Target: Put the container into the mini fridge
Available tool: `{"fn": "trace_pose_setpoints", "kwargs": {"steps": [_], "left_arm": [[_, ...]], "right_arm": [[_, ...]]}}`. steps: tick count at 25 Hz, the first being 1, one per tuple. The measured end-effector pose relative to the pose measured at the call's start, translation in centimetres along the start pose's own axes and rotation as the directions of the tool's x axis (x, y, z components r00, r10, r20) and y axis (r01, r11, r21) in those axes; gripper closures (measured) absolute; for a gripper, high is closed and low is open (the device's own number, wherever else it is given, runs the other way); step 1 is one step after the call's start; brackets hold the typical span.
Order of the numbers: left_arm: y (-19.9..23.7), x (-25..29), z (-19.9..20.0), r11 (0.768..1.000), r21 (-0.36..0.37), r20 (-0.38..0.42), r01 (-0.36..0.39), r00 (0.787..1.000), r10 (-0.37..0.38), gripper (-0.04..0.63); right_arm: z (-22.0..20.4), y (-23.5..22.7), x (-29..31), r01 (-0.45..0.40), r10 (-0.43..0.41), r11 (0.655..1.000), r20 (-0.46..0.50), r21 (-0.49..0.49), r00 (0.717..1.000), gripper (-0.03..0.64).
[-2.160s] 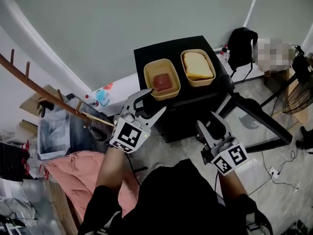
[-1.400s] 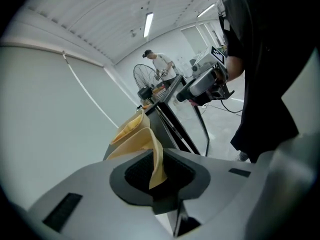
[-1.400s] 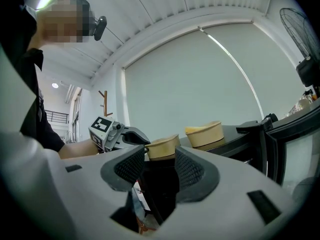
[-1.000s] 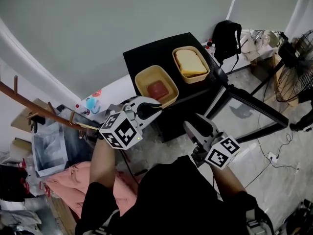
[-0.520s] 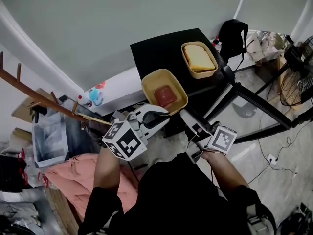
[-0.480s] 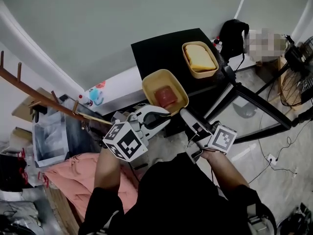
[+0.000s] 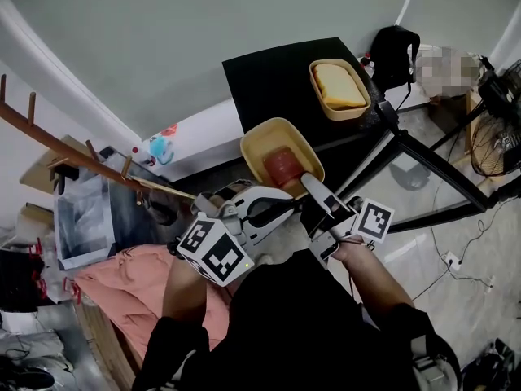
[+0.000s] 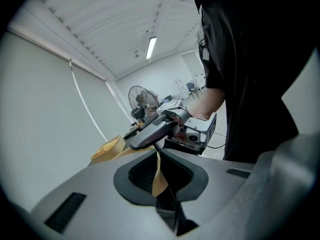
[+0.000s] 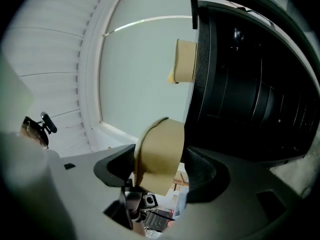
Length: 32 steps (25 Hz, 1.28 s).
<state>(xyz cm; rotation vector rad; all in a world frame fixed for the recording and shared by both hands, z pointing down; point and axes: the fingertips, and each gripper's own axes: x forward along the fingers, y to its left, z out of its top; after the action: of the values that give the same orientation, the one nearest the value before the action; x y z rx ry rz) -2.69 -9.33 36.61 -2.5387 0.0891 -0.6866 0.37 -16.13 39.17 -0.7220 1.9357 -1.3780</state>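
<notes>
Container point(image 7: 262, 143), rim pinched in left claw point(image 7: 285, 204)

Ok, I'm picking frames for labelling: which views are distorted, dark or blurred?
Head view: evenly lit and fairly sharp, with the walls bowed by the wide lens. Left gripper view: black corners, and the ceiling strip light is blown white. Right gripper view: the mini fridge is a dark mass with little detail, and the near container is soft.

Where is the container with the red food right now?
The container is at the centre of the head view, its near rim clamped in the left gripper, by the black mini fridge front edge.
</notes>
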Motion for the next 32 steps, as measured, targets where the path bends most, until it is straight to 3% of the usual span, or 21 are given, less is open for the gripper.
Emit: {"fn": "trace_pose_setpoints", "kwargs": {"steps": [5,10,12,16,18,24,28,32], "left_arm": [[-1.1,0.1,0.7,1.0,0.012,0.004,-0.005,1.0,0.005,0.558],[-2.2,0.6,2.2,1.0,0.001,0.091,-0.017,0.996,0.017,0.557],[-2.5,0.5,3.1,0.998,-0.057,0.164,-0.011,0.986,0.02,0.549],[-2.1,-0.7,4.4,0.978,-0.207,0.335,0.033,0.941,0.039,0.546],[-2.1,-0.7,4.1,0.968,-0.245,0.363,0.055,0.931,0.039,0.546],[-3.1,0.9,2.9,0.951,-0.294,0.375,0.099,0.927,0.019,0.546],[-3.4,1.7,2.0,0.921,-0.375,0.373,0.103,0.926,0.049,0.546],[-3.2,1.5,0.9,0.858,-0.508,0.351,0.075,0.928,0.126,0.546]], "right_arm": [[-0.5,0.5,-0.8,-0.055,0.055,0.996,0.007,0.072,0.998,0.367],[-0.1,0.7,-2.9,-0.11,0.101,0.985,0.075,0.135,0.992,0.387],[0.2,0.7,-4.2,-0.116,0.106,0.986,0.093,0.116,0.99,0.388],[0.6,0.8,-6.7,-0.128,0.118,0.988,0.116,0.088,0.986,0.39],[0.7,0.7,-7.9,-0.126,0.117,0.99,0.123,0.069,0.986,0.39],[0.8,-1.3,-11.4,-0.078,0.066,0.994,0.162,0.071,0.985,0.391],[1.1,-4.2,-12.7,0.006,-0.018,0.998,0.177,0.07,0.984,0.391],[1.4,-7.2,-12.7,0.073,-0.086,0.995,0.187,0.074,0.979,0.391]]}}
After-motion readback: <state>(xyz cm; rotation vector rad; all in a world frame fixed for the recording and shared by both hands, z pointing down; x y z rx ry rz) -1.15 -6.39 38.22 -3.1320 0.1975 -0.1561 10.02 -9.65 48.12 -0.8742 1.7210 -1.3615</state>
